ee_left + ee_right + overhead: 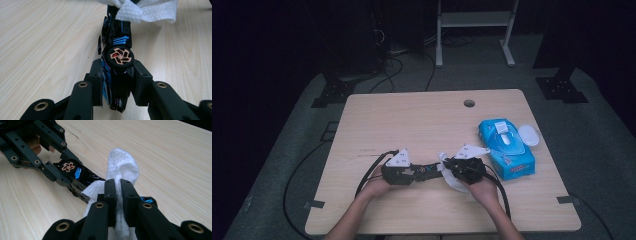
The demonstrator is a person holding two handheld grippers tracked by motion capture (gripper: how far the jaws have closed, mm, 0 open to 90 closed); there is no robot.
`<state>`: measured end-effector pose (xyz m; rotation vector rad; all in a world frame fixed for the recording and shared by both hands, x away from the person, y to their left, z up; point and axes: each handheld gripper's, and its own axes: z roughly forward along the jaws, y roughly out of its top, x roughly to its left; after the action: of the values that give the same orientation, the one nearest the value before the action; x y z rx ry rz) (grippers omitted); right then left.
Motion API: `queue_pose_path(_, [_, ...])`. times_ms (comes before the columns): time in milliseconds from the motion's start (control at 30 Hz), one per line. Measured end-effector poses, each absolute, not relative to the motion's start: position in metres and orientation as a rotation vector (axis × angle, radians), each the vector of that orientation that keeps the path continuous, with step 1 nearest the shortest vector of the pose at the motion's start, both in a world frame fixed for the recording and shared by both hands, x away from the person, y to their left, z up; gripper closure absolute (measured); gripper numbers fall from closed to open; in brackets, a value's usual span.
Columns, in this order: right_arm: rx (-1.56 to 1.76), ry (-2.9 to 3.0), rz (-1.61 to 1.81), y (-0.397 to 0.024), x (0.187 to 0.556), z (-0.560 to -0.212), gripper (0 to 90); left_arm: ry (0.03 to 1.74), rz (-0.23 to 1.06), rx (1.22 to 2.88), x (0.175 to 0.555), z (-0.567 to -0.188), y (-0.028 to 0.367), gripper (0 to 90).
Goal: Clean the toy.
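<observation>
Left gripper (117, 82) clamps the glossy black-and-blue toy car (116, 50); right gripper (118, 187) pinches a soft, crinkled white wipe (122, 165). Blue wipe pack (507, 148) at three o'clock, flap open.

1. A small glossy black toy car (117, 50) with blue stripes and a black wheel with copper-coloured spokes lies tipped on its side, wheel facing up, lengthwise between the jaws of the left gripper (117, 86), which clamp its body near one end.
2. A crumpled white paper tissue (122, 167) is pinched between the closed jaws of the right gripper (118, 186); its loose folds stand up past the jaw tips and rest against the car's far end.
</observation>
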<state>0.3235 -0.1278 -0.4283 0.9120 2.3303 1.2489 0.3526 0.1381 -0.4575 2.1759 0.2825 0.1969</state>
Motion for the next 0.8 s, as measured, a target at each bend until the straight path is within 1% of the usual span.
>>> queue_pose_path(200, [0.975, 2.310, 1.264, -0.141, 0.327, -0.429, 83.3, 0.269, 0.180, 2.179, 0.353, -0.458, 0.139, 67.6])
queue_pose_path(333, [0.933, 2.343, 1.279, -0.126, 0.326, -0.428, 83.3, 0.262, 0.176, 2.182, 0.353, -0.457, 0.138, 67.8])
queue_pose_path(467, [0.845, 2.399, 1.332, -0.100, 0.326, -0.427, 83.2, 0.256, 0.170, 2.179, 0.353, -0.456, 0.139, 68.0])
queue_pose_path(533, [0.826, 2.406, 1.310, -0.096, 0.326, -0.429, 83.2, 0.256, 0.170, 2.179, 0.353, -0.457, 0.141, 68.0])
queue_pose_path(600, [0.850, 2.395, 1.307, -0.101, 0.327, -0.429, 83.2, 0.258, 0.171, 2.182, 0.353, -0.456, 0.144, 68.0])
queue_pose_path(800, [0.962, 2.331, 1.263, -0.133, 0.333, -0.428, 83.3, 0.283, 0.164, 2.180, 0.357, -0.457, 0.153, 68.1])
